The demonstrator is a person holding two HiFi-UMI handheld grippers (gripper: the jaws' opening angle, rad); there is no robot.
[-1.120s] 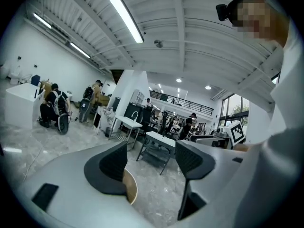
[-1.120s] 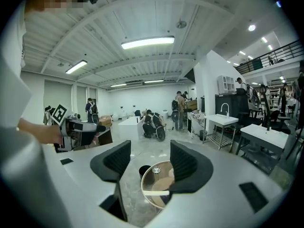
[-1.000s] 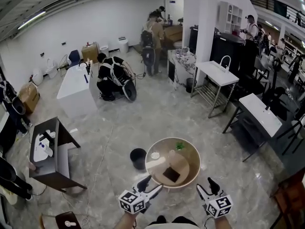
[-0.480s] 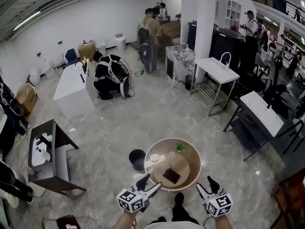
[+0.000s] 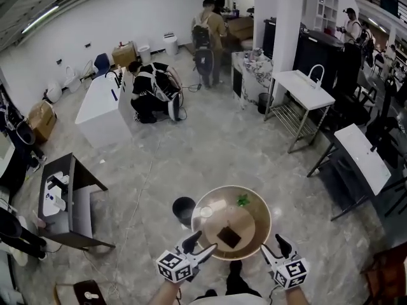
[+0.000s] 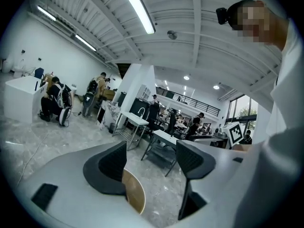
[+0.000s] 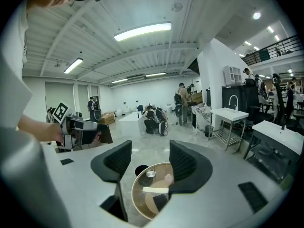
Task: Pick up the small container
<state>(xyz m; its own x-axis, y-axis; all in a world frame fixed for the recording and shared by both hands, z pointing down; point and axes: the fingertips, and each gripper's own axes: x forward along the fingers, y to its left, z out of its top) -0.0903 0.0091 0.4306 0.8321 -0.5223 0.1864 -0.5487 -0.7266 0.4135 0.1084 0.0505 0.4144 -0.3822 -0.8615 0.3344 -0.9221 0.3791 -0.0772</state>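
The round wooden table [image 5: 259,216] holds a dark square tray [image 5: 229,237] and a green sprig [image 5: 243,200]. A black bucket [image 5: 184,210] stands on the floor just left of it. The left gripper [image 5: 202,244] and the right gripper [image 5: 273,245] hover at the table's near edge, jaws apart and empty. The small container [image 5: 206,211], pale and round, sits at the table's far-left rim.

Polished grey marble-patterned floor [image 5: 210,151] spreads below plain white walls [image 5: 63,43]. A white rectangular counter [image 5: 102,110] stands at ten o'clock, a white sink table [image 5: 299,88] at two o'clock, long fluorescent ceiling tubes [image 7: 142,31] overhead.
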